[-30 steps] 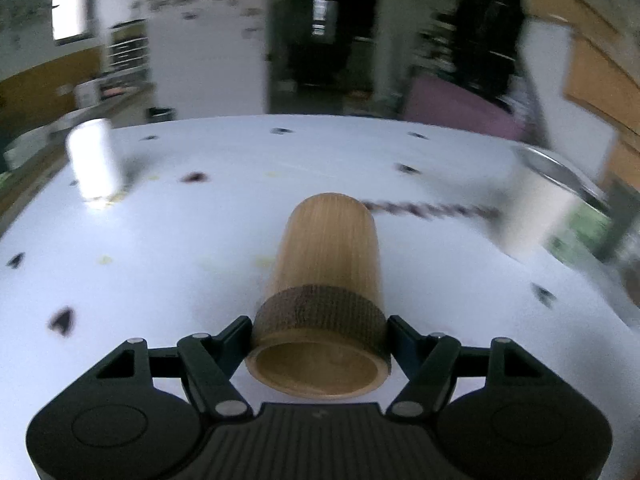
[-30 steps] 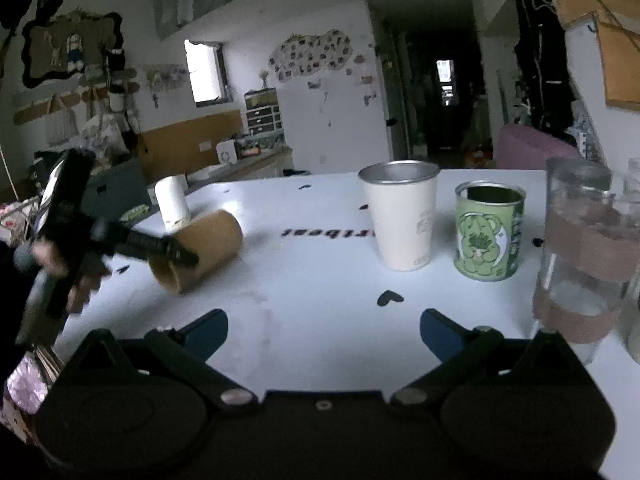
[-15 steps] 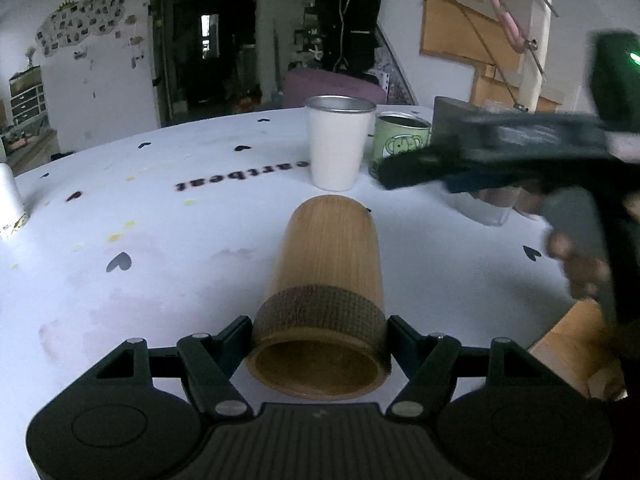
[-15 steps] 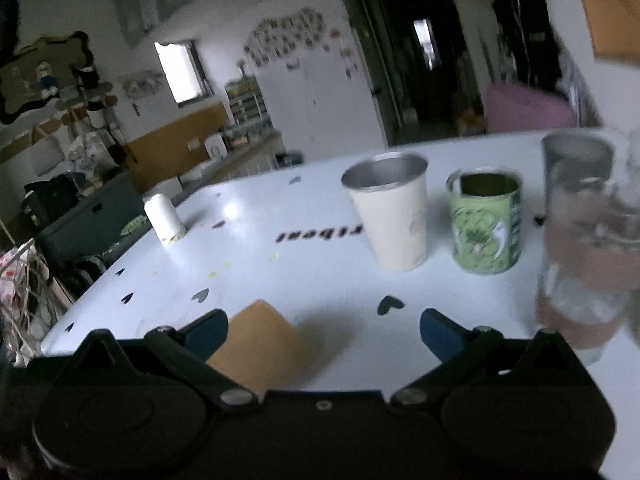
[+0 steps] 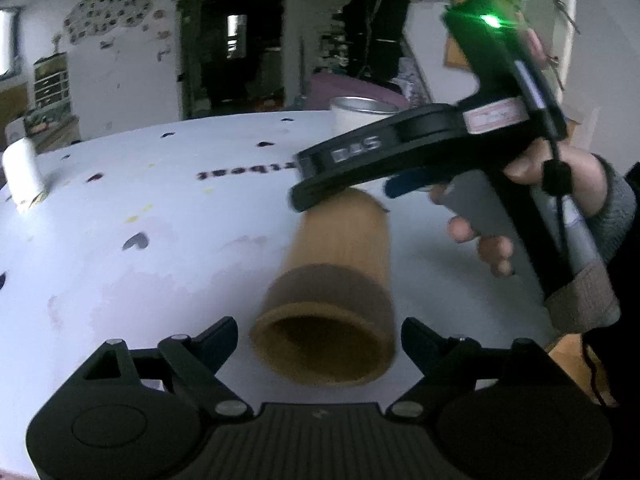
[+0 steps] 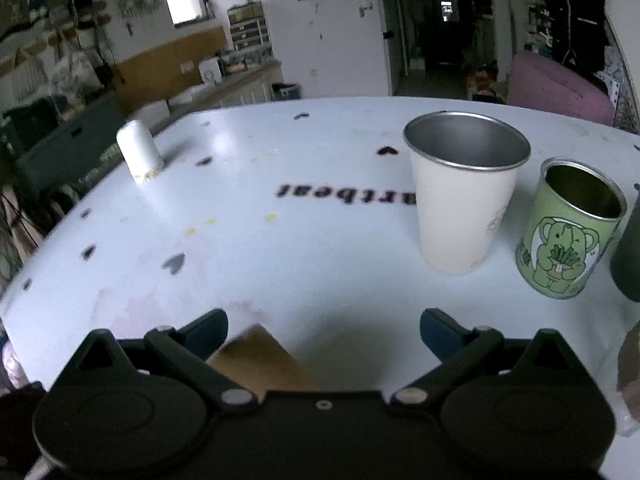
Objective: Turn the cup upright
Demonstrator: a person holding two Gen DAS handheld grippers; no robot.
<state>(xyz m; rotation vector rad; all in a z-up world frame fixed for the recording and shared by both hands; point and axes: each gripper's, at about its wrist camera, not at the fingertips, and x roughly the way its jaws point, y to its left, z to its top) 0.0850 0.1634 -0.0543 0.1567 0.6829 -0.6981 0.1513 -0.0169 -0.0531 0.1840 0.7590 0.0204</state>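
Note:
A wooden cup (image 5: pixel 332 280) with a dark band near its rim lies on its side on the white table (image 5: pixel 120 272), mouth toward the left wrist camera. My left gripper (image 5: pixel 320 336) is open, its fingers a little apart from the cup's rim on both sides. My right gripper (image 6: pixel 322 328) is open, hovering over the cup's closed end; it shows in the left wrist view (image 5: pixel 420 152) above the cup. A corner of the cup (image 6: pixel 256 356) shows by the right gripper's left finger.
A white metal cup (image 6: pixel 464 192), a green bear tin (image 6: pixel 568 232) and a dark container (image 6: pixel 630 256) stand upright at the right. A small white bottle (image 6: pixel 138 152) stands far left near the table edge. Black lettering (image 6: pixel 344 194) marks the table.
My left gripper opened and let go of the wooden cup, which now lies loose and blurred. My right gripper moved in over the cup's far end.

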